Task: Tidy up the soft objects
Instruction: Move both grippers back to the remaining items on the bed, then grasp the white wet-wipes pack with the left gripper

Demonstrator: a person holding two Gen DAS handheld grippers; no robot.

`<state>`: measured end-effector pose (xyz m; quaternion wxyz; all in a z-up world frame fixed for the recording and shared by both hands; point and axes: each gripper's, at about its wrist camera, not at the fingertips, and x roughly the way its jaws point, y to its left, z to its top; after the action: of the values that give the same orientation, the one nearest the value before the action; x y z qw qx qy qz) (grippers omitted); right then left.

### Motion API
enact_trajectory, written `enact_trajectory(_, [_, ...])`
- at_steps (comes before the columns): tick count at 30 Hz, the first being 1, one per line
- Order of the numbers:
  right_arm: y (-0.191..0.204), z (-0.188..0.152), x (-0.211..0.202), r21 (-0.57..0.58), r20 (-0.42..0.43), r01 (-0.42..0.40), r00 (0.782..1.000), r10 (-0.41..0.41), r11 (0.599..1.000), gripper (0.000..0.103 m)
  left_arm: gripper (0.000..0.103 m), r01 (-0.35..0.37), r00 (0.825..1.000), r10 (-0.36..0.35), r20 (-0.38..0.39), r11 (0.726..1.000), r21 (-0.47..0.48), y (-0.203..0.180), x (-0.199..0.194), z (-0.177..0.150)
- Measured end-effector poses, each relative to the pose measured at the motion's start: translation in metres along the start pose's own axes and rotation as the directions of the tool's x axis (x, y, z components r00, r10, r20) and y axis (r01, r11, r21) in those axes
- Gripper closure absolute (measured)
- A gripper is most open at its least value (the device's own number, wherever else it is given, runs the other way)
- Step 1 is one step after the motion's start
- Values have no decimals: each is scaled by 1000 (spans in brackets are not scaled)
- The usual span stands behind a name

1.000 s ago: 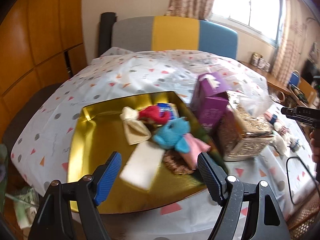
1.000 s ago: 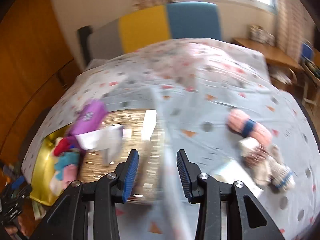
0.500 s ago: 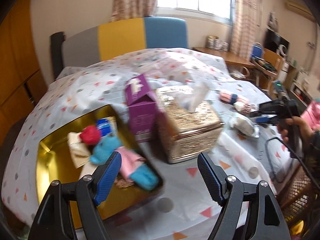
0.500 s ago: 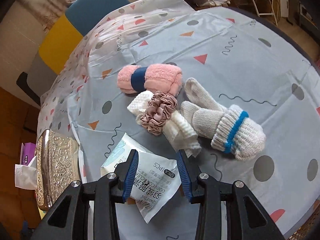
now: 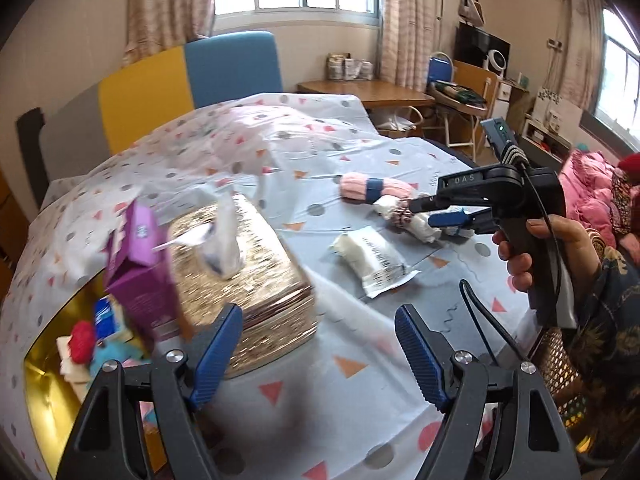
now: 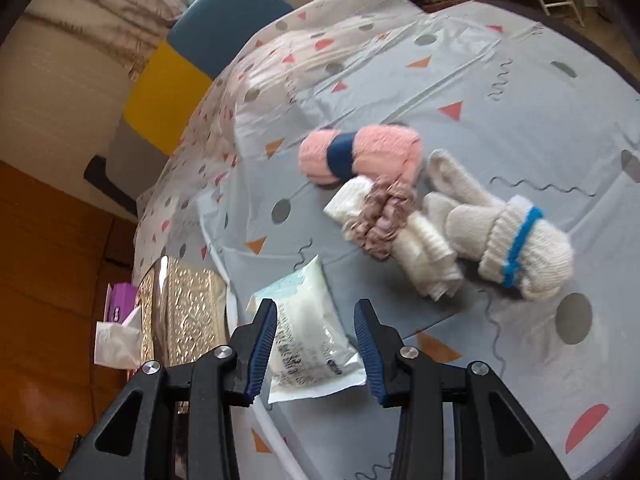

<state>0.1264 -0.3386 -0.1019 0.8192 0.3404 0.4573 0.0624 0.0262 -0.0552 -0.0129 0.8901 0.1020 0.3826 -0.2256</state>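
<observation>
A pink towel roll with a blue band [image 6: 360,154], a white cloth [image 6: 424,250] with a mauve scrunchie [image 6: 384,216] on it, and white mittens with a blue stripe [image 6: 508,236] lie on the patterned tablecloth. A white wipes pack [image 6: 304,336] lies nearer. My right gripper [image 6: 316,344] is open and empty, just above the wipes pack; it also shows in the left wrist view [image 5: 434,214]. My left gripper [image 5: 318,350] is open and empty near the table's front. A gold tray [image 5: 44,380] at the left holds several soft items.
A gold tissue box [image 5: 244,276] and a purple carton [image 5: 138,268] stand between the tray and the loose items. A yellow and blue chair back [image 5: 188,76] is behind the table. A desk and chairs [image 5: 440,92] stand at the back right.
My left gripper has swung right, from over the gold tray towards the tissue box. My right gripper has moved from the tissue box to the loose soft items and closer to the wipes pack.
</observation>
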Motion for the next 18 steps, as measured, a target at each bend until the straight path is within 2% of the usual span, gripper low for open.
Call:
enact_trajectory(5, [-10, 14, -24, 46, 139, 55, 988, -61, 997, 62, 24, 39, 998, -37, -58, 999, 26, -30, 40, 24])
enact_trajectory(11, [-41, 20, -54, 204, 277, 78, 952, -134, 976, 62, 22, 61, 985, -62, -162, 998, -10, -49, 99, 41])
enact_trajectory(16, [-68, 22, -66, 328, 320, 36, 936, -147, 944, 62, 19, 54, 968, -73, -242, 995, -83, -49, 144, 47])
enact_trajectory(17, [-71, 21, -67, 339, 323, 32, 935, -148, 940, 62, 17, 28, 971, -44, -237, 997, -70, -51, 148, 50])
enact_trajectory(18, [-73, 21, -67, 350, 322, 28, 935, -149, 936, 62, 15, 28, 970, -44, -239, 997, -71, -53, 153, 53])
